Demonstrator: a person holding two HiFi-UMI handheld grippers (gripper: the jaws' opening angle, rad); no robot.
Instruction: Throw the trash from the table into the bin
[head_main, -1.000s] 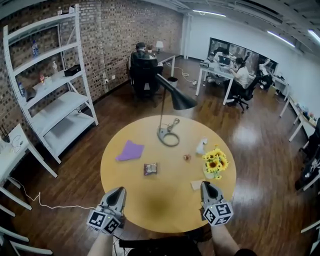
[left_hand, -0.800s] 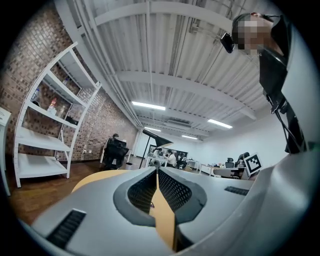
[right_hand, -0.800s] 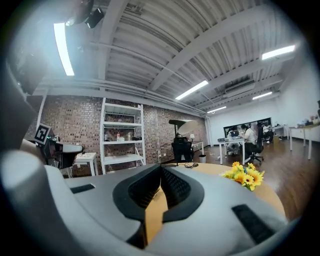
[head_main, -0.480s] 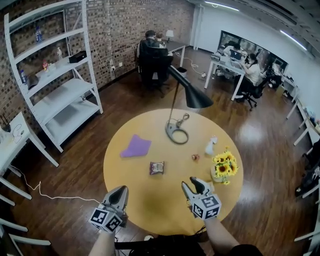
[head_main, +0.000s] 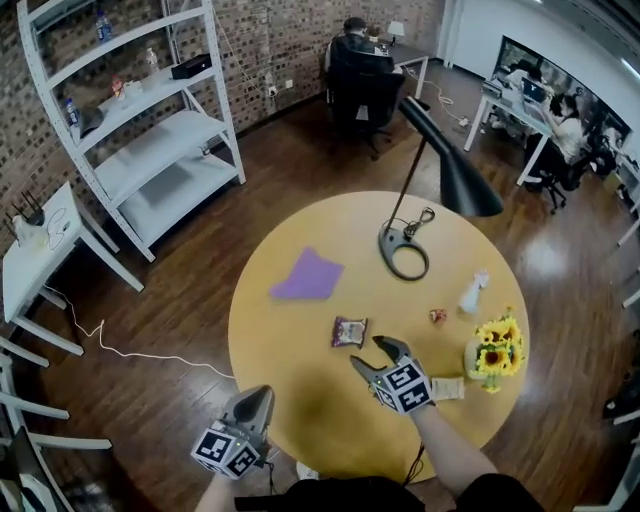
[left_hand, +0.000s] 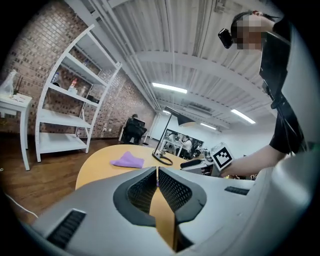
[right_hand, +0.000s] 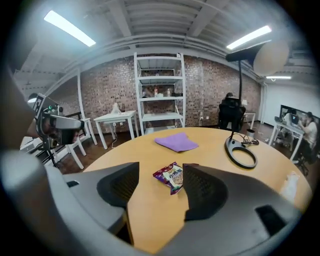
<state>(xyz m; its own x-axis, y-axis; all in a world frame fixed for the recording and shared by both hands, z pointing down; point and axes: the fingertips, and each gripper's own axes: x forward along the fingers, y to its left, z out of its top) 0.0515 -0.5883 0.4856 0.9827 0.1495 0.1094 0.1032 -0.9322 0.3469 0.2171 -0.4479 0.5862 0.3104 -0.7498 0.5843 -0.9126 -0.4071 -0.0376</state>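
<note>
A purple snack packet (head_main: 349, 331) lies flat on the round wooden table (head_main: 290, 340). My right gripper (head_main: 373, 354) hovers just short of it, pointing down at it. Its jaws have just been opening and stand wide. In the right gripper view the packet (right_hand: 171, 177) lies ahead between the open jaws of the right gripper (right_hand: 161, 171), untouched. My left gripper (head_main: 254, 401) hangs shut at the table's near edge, holding nothing. In its own view the left gripper (left_hand: 157, 172) has its pads pressed together. No bin shows in any view.
A purple cloth (head_main: 310, 276), a black lamp's ring base (head_main: 403, 252), a small crumpled wrapper (head_main: 437, 316), a white scrap (head_main: 472, 293), a paper slip (head_main: 447, 388) and a sunflower vase (head_main: 492, 350) share the table. White shelves (head_main: 150, 130) stand at the far left.
My right gripper has swung left and forward over the table towards the snack packet, and its jaws have gone from shut to wide. The left gripper has sunk to the table's edge.
</note>
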